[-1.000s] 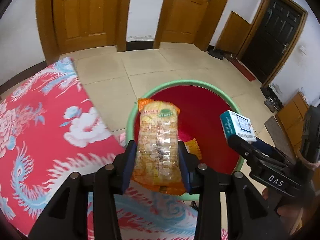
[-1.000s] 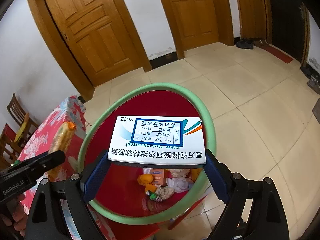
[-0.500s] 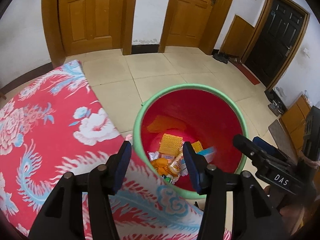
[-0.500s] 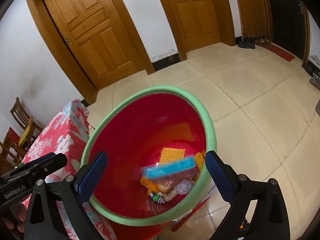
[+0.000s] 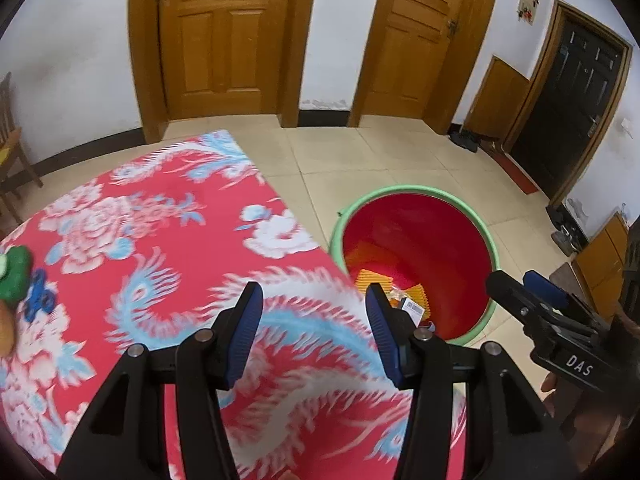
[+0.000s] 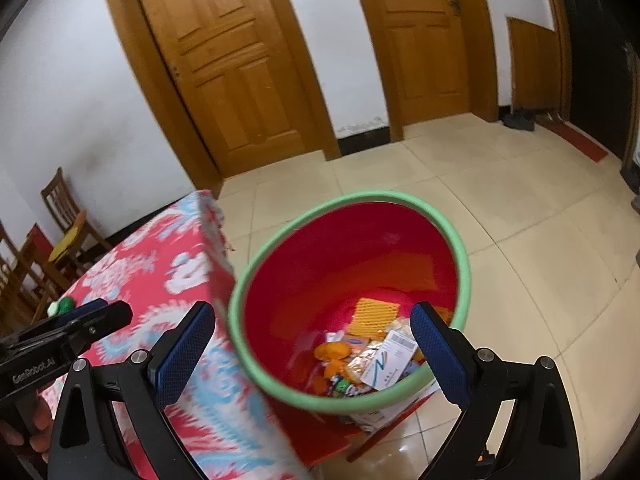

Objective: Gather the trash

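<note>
Left gripper [image 5: 316, 328]: fingers [image 5: 245, 334] released, nothing between the blue pads. Its jaws have been opening within the last second. It hangs over the red floral surface [image 5: 160, 248], near the surface edge that faces the bin [image 5: 486, 236].

Right gripper [image 6: 312, 354]: fingers [image 6: 436, 350] spread wide and released, holding nothing; its jaws have also just been opening. The gap frames the near rim of the bin [image 6: 462, 248].

Landmark: the bin, red inside with a green rim, standing on the tiled floor [image 6: 540, 240] and touching or just beside the cloth-draped side of the surface; which of the two cannot be told.

Trash location: all visible trash lies on the bin bottom.
- White medicine box [image 6: 390, 360]: lies flat or nearly so, barcode end toward the far wall of the bin, long axis running from the near rim toward the far wall, slightly slanted. In the left wrist view only its barcode end [image 5: 414, 309] shows past the finger.
- Orange wrappers [image 6: 332, 354]: beside the box, toward the surface side.
- Yellow-orange mesh piece [image 6: 376, 314]: beyond the box, toward the far wall.

Edges and room: the bin mouth is unobstructed. Bare floor tiles extend beyond the bin to the wooden doors [image 6: 236, 72]. Green and blue items [image 5: 16, 276] sit on the surface well apart from the bin; they are blurred.
</note>
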